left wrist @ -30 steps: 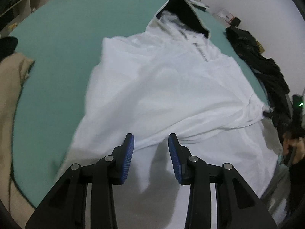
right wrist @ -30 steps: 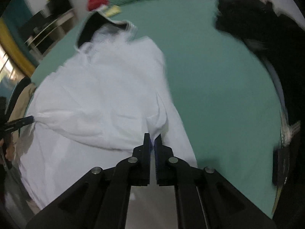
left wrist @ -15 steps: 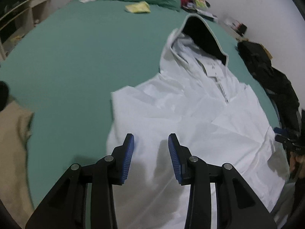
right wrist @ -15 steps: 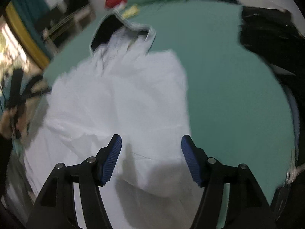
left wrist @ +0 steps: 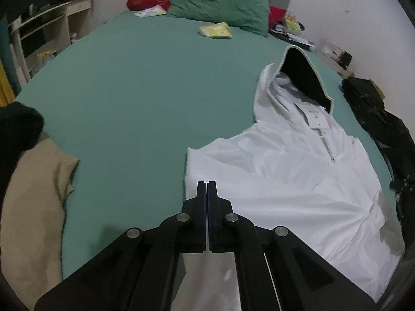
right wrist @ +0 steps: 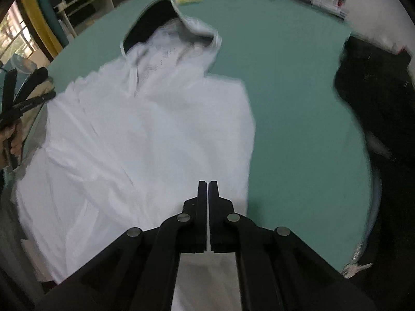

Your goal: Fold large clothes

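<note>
Both sleeves seeming tucked in, the left claw (left wrist: 207, 182) and right claw (right wrist: 208, 182) are clenching the white hoodie's (right wrist: 145, 140) hem, the lengthwise fold on the bed (left wrist: 135, 98) remaining.

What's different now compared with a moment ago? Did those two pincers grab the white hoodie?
Both did: the left gripper, open half a second ago, has shut on the hoodie at its near left edge; the right gripper, which had opened, has shut on its near right edge. The hoodie stays spread on the green bed, sleeves folded in.
</note>
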A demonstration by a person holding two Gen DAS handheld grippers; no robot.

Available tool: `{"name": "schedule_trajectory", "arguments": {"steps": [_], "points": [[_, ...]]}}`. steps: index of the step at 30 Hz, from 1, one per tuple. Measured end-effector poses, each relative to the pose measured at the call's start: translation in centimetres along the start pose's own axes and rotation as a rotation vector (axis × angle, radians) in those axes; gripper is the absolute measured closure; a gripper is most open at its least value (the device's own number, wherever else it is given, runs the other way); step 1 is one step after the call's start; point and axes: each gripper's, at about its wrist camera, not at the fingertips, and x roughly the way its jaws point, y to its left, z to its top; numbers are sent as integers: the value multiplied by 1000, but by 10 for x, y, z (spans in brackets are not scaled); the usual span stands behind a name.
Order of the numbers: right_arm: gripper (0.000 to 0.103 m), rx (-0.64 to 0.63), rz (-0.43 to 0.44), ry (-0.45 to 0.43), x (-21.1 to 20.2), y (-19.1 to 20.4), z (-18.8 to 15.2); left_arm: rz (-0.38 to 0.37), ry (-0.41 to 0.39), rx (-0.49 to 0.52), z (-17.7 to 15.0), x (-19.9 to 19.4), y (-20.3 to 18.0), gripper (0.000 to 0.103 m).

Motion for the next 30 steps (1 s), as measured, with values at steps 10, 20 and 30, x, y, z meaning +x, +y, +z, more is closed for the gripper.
{"name": "schedule_trajectory", "arguments": {"steps": [10,20,30], "points": [[72,-49,51,25,35,1,-8,-8,2,-7,-7,-6,5,102],[101,-201,-57,-147,-27,15,38,-19,-76,-41,12,-21,10,102],[100,-340,-287,-457,-29,-5,19,36,18,-73,2,-1,13,78]]}}
